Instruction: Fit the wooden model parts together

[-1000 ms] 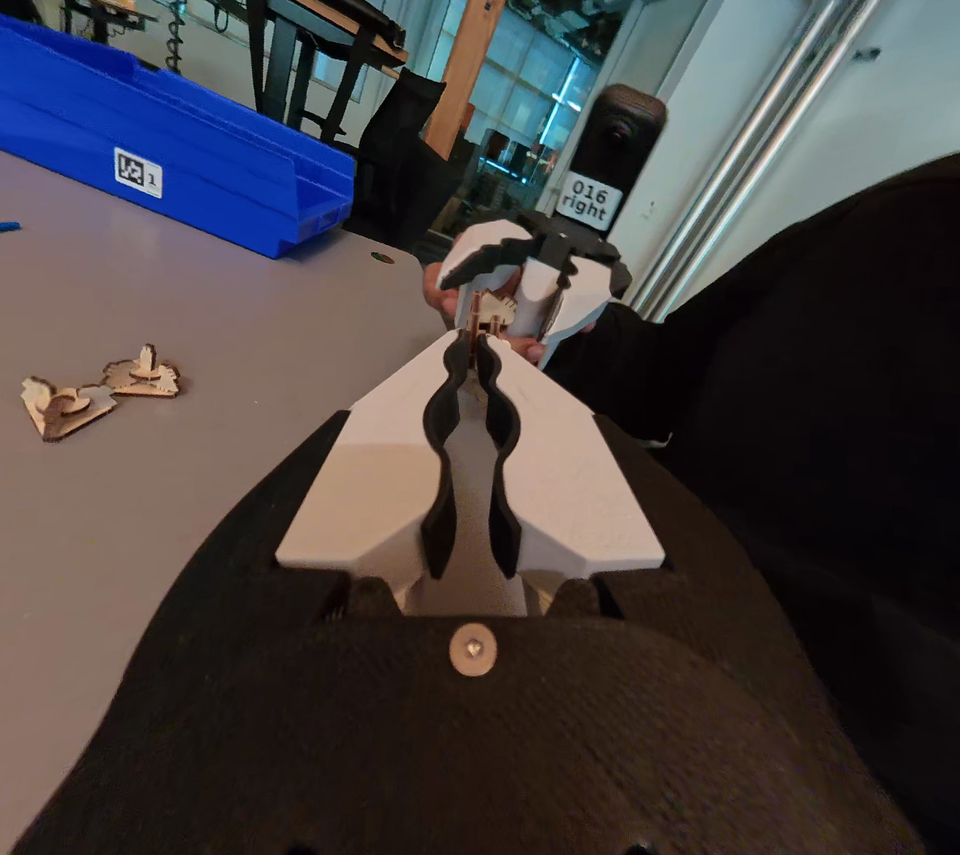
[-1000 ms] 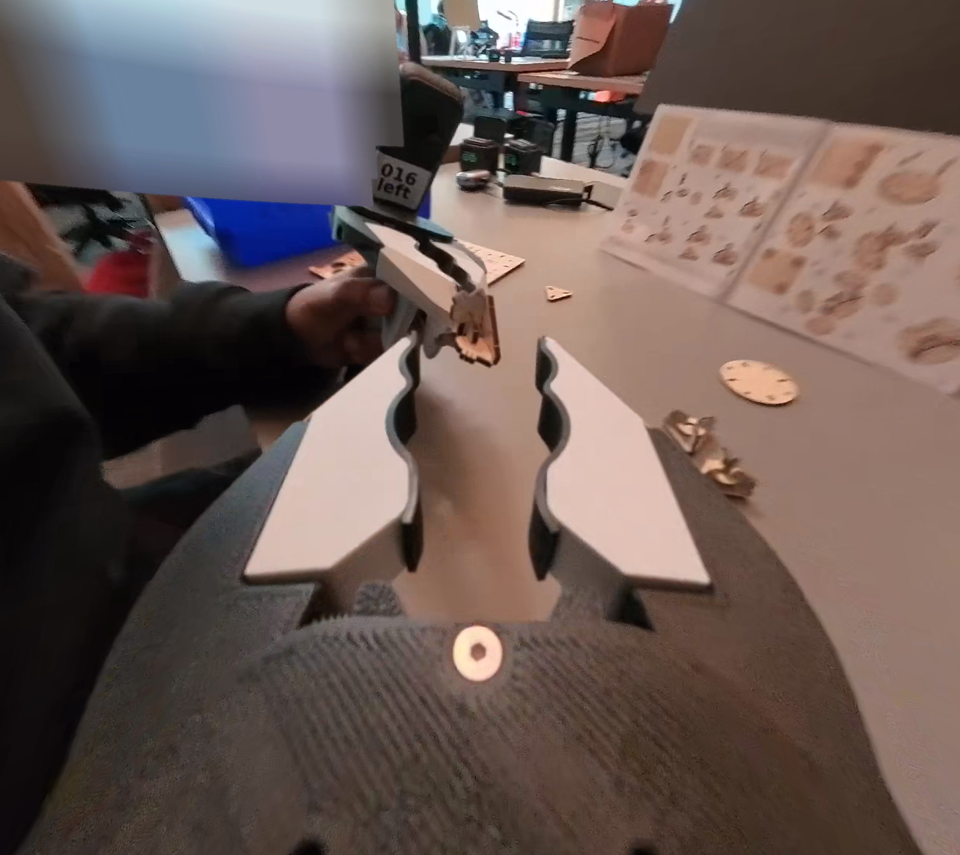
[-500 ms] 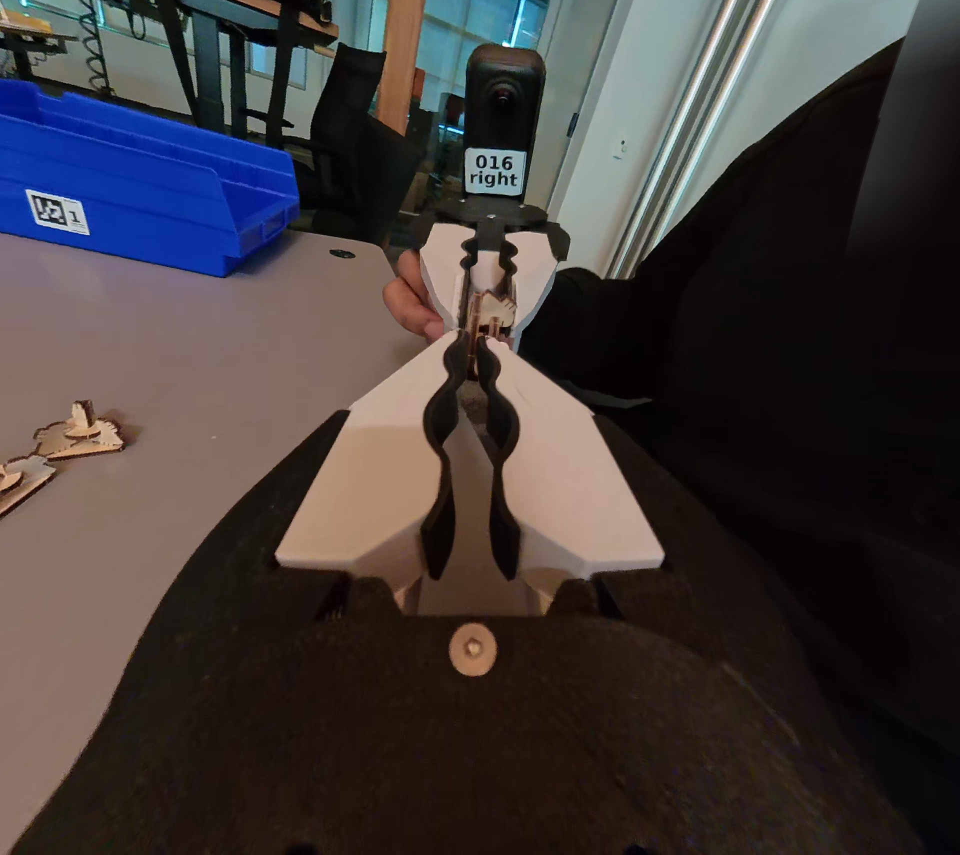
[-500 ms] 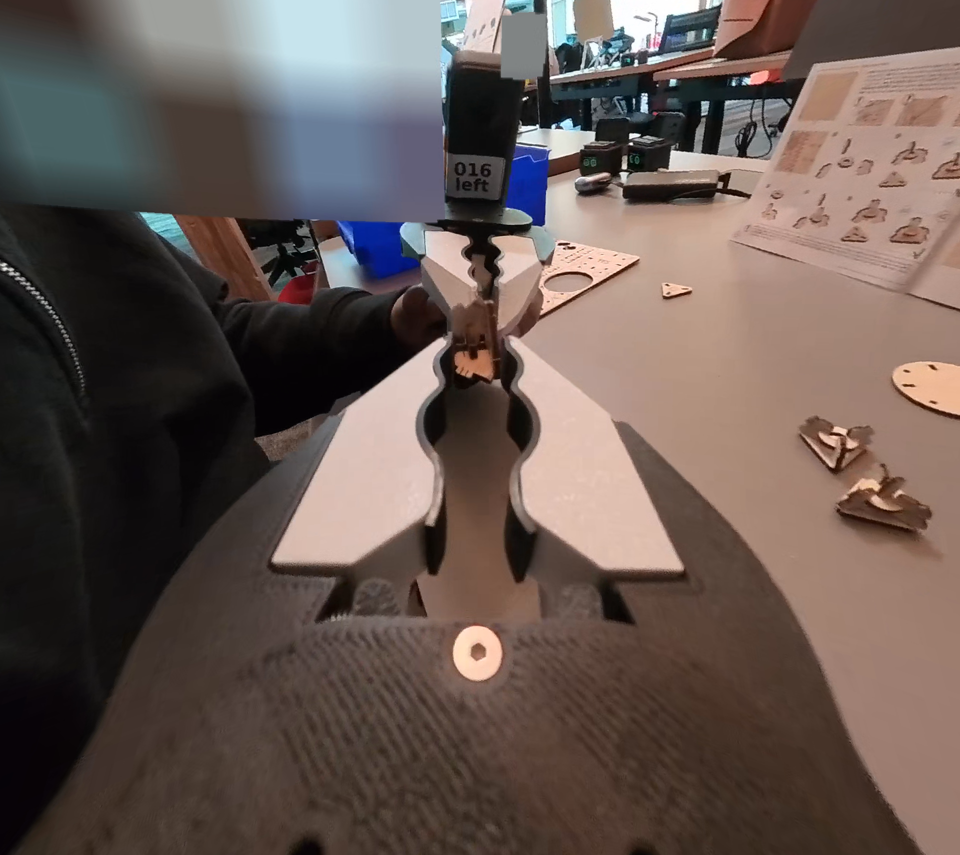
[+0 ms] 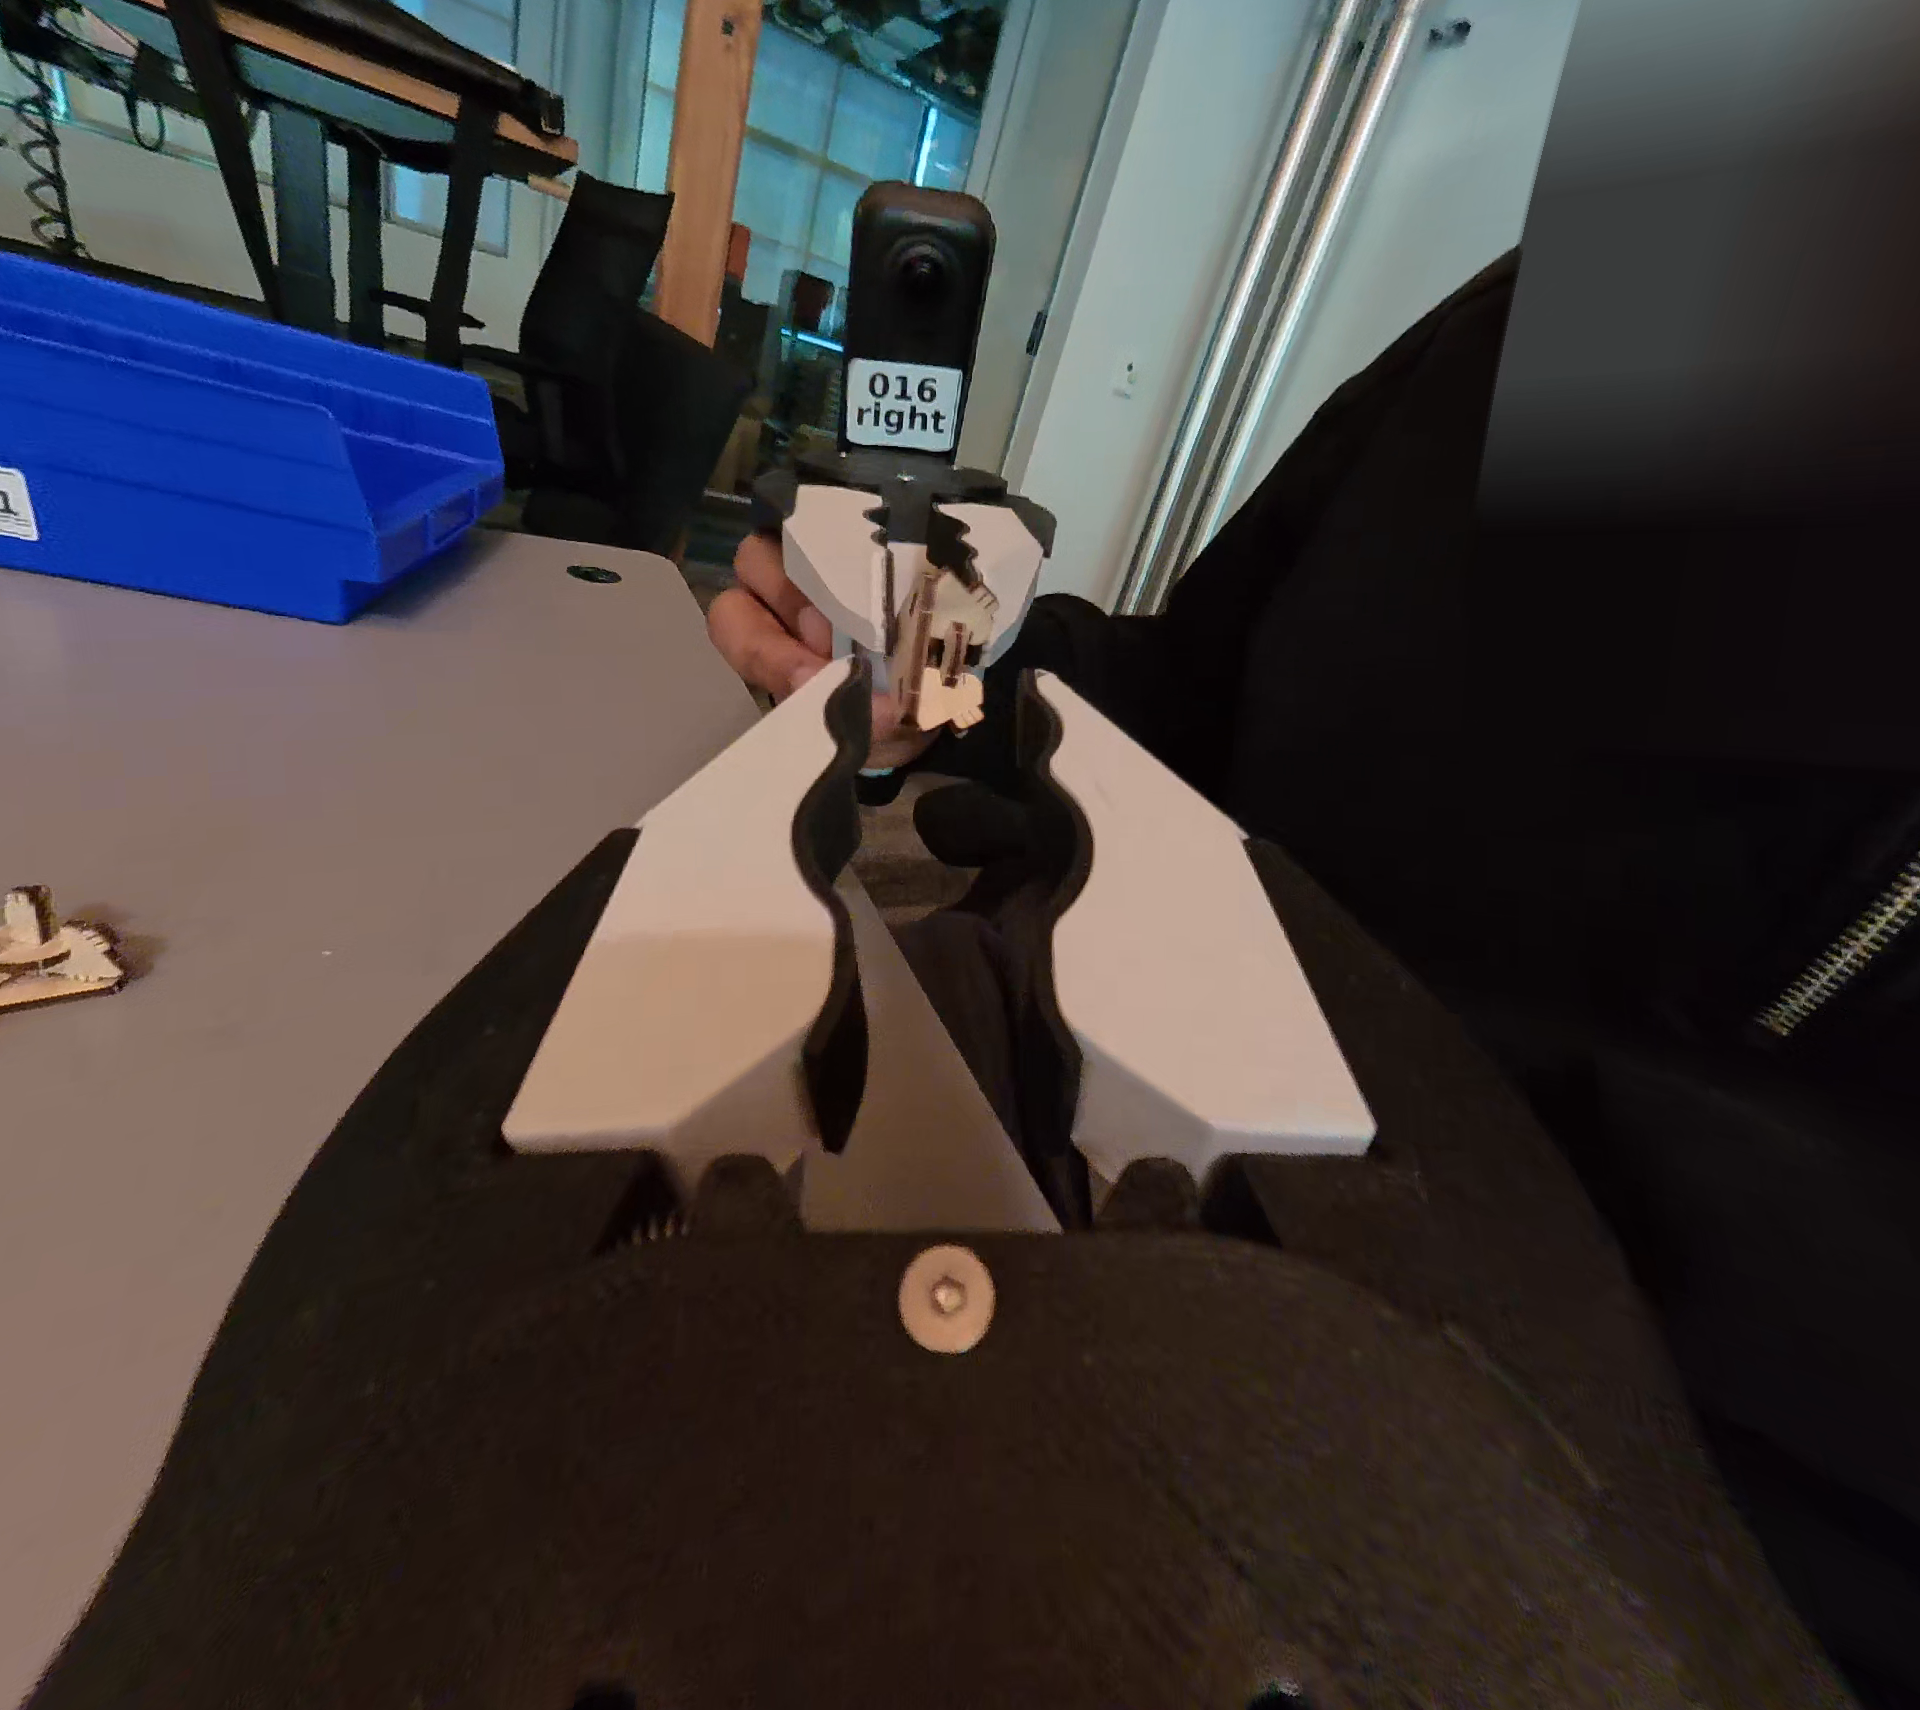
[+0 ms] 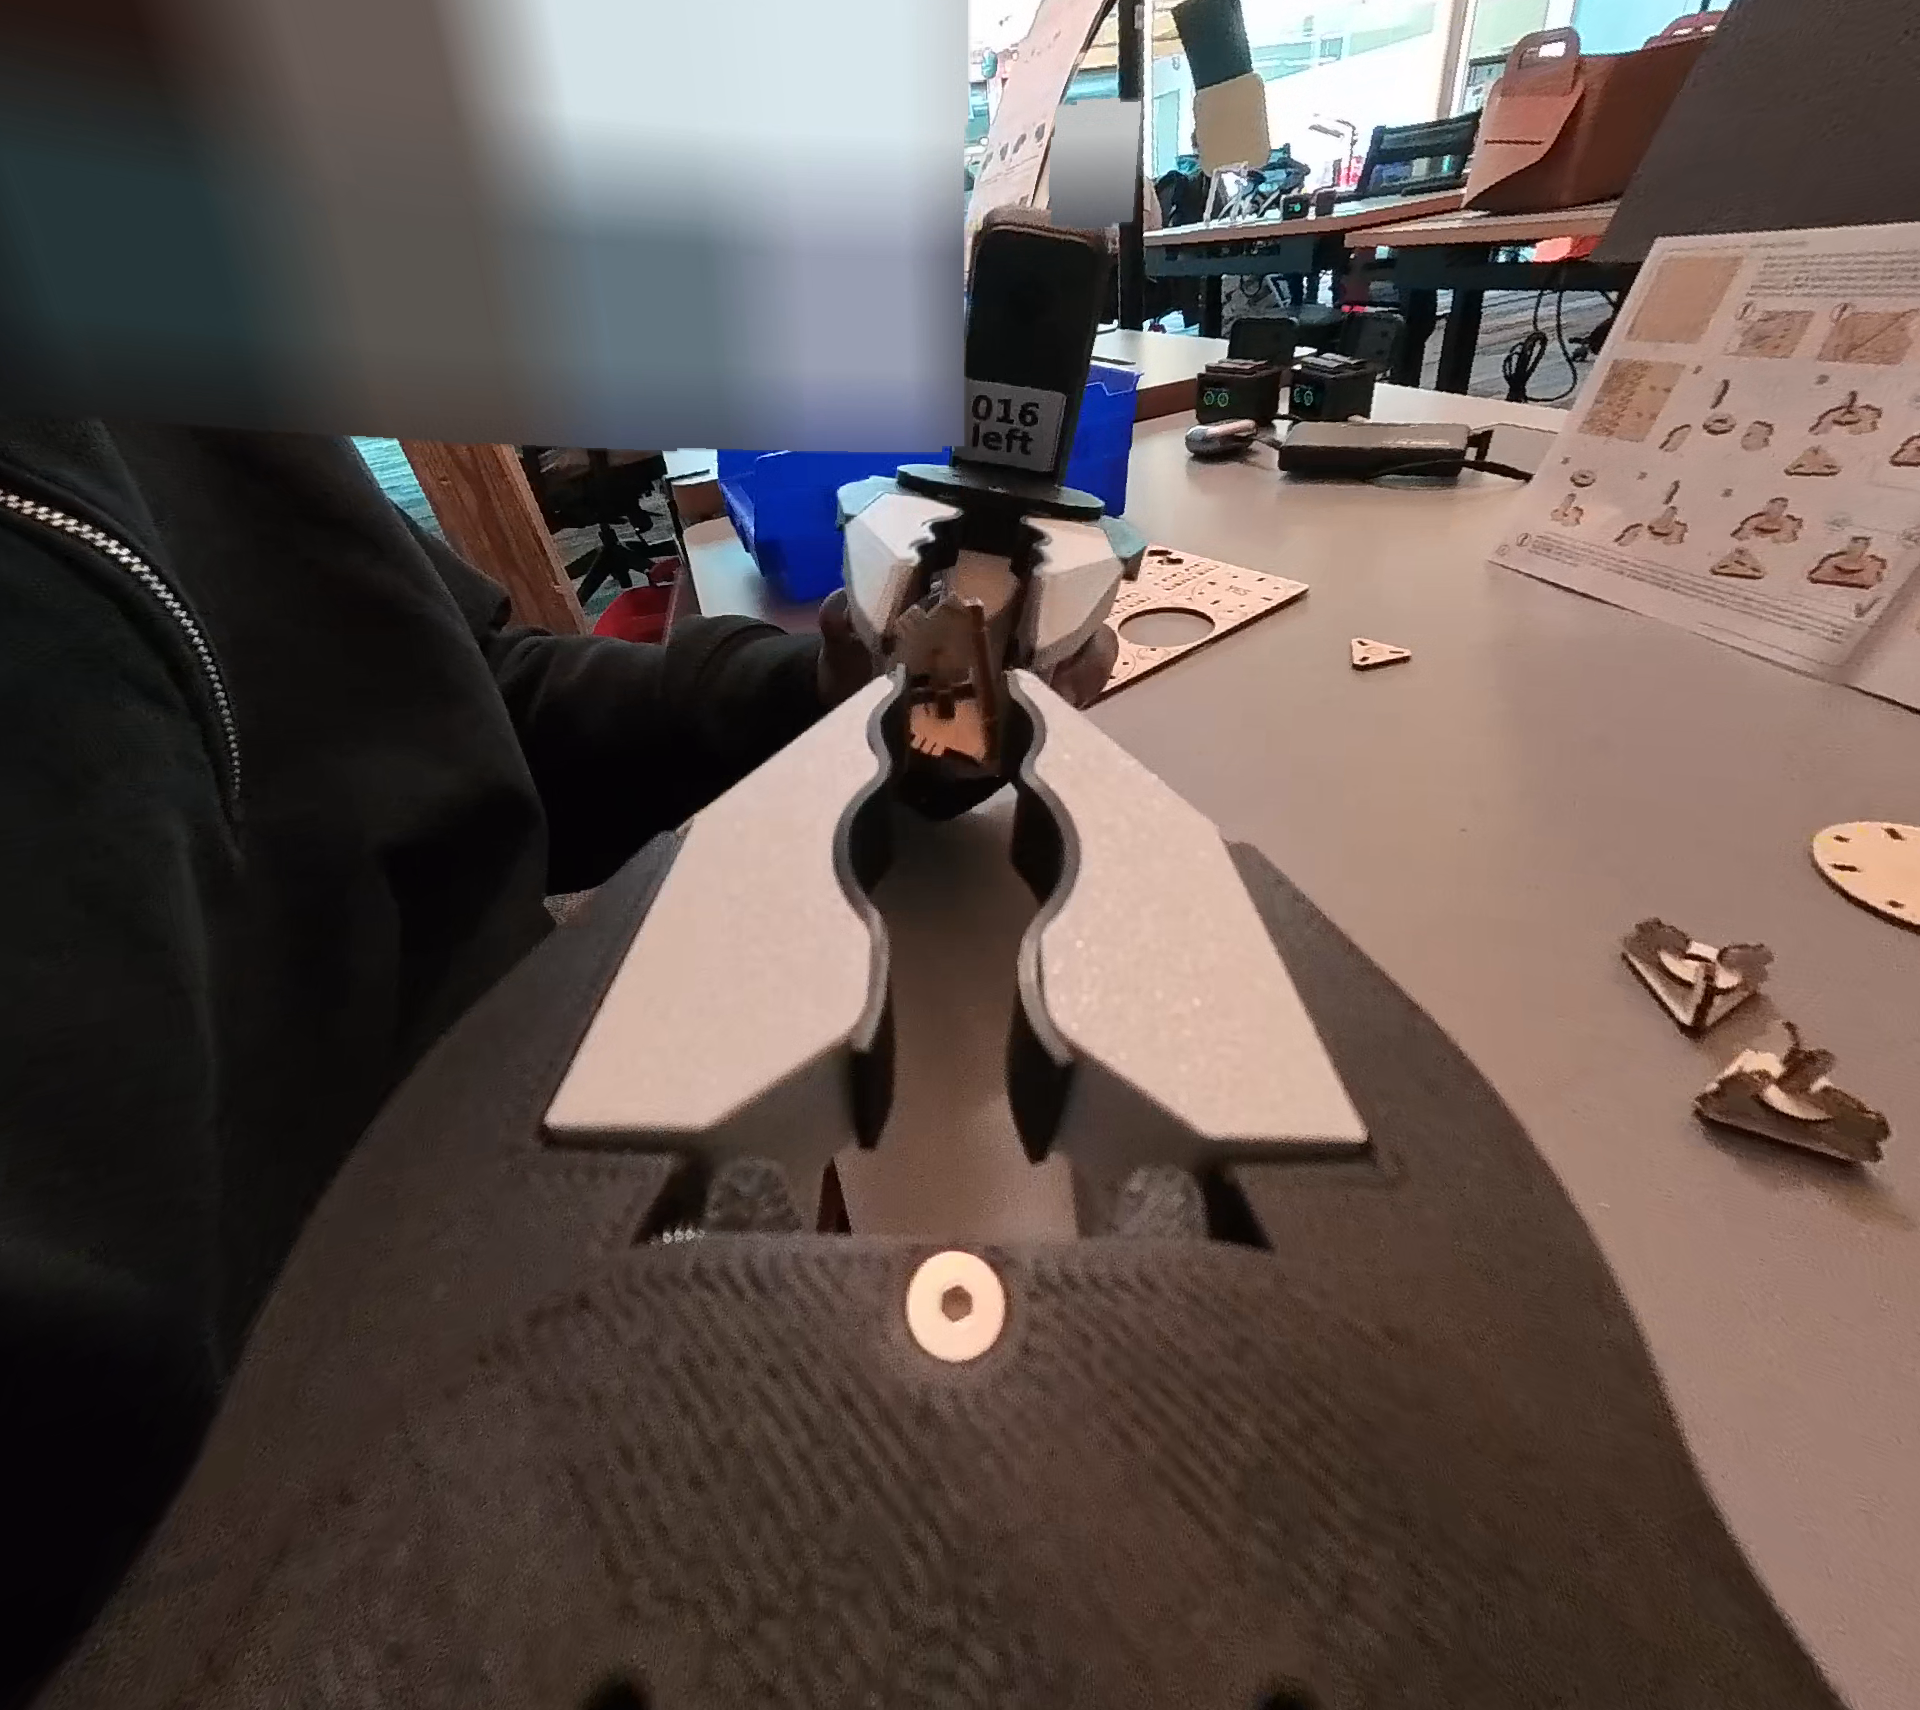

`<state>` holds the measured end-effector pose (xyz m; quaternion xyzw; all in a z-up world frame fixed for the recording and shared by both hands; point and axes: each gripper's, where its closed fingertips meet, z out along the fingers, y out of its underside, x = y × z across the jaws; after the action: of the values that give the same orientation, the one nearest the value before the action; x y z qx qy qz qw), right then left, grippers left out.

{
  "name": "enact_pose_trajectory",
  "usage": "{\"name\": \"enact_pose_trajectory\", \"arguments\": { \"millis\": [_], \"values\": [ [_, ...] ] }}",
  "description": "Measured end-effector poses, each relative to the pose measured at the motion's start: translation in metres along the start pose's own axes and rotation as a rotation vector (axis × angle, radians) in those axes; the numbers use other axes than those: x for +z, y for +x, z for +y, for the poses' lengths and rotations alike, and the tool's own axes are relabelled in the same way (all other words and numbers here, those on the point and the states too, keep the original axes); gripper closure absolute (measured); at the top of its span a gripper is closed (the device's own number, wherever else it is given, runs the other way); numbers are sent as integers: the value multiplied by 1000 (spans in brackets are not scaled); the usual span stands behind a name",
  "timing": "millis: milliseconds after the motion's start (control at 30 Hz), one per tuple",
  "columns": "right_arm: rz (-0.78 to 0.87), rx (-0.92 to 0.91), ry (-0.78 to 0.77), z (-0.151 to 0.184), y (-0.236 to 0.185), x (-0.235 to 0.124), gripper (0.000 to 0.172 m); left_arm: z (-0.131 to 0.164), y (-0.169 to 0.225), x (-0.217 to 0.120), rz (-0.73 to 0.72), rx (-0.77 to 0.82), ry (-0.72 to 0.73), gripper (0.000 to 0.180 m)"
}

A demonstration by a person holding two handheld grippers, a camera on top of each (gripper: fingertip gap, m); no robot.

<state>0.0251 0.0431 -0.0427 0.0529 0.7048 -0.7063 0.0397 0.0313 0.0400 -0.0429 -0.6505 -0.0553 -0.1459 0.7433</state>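
Gripping the small wooden assembly (image 6: 951, 704) alone, the right gripper (image 6: 954, 704) could drop it — the left gripper (image 5: 940, 694) stands open, clear.

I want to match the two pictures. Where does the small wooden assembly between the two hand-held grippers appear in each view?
Left wrist view: the wooden assembly is upper centre, in the far right hand-held gripper, beyond the near open fingers.
Right wrist view: the wooden assembly is upper centre, between the near fingertips.
Shared landmark: the blue bin.
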Motion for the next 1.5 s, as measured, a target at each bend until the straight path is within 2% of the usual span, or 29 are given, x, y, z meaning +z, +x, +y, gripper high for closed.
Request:
{"name": "enact_pose_trajectory", "arguments": {
  "millis": [233, 400, 500, 600, 700, 800, 900, 1100, 1267, 1367, 1500],
  "values": [
    [9, -23, -47, 7, -1, 5, 157, 13, -3, 9, -49, 61, -85, 164],
    [53, -28, -47, 9, 8, 6, 157, 14, -13, 6, -78, -2, -78, 164],
    [125, -22, -56, 12, 24, 6, 157, 13, -28, 0, -145, -58, -61, 160],
    [264, 98, -151, 32, 59, 3, 156, 11, -57, -16, -349, -29, -47, 149],
    [392, 325, -386, 79, 92, -2, 156, 10, -79, -36, -509, -51, -29, 148],
    [407, 488, -510, 107, 108, 1, 156, 4, -81, -45, -503, -130, 52, 149],
    [410, 591, -477, 107, 129, 5, 156, 3, -89, -55, -515, -231, 106, 149],
    [395, 711, -484, 111, 157, 3, 156, 1, -99, -61, -511, -320, 157, 149],
    [432, 755, -466, 108, 165, -9, 150, -2, -100, -57, -496, -327, 172, 151],
    [431, 745, -486, 110, 156, -11, 162, -1, -96, -54, -487, -314, 169, 152],
    [486, 675, -403, 94, 158, -13, 153, 0, -94, -54, -520, -264, 142, 154]
  ]
}}
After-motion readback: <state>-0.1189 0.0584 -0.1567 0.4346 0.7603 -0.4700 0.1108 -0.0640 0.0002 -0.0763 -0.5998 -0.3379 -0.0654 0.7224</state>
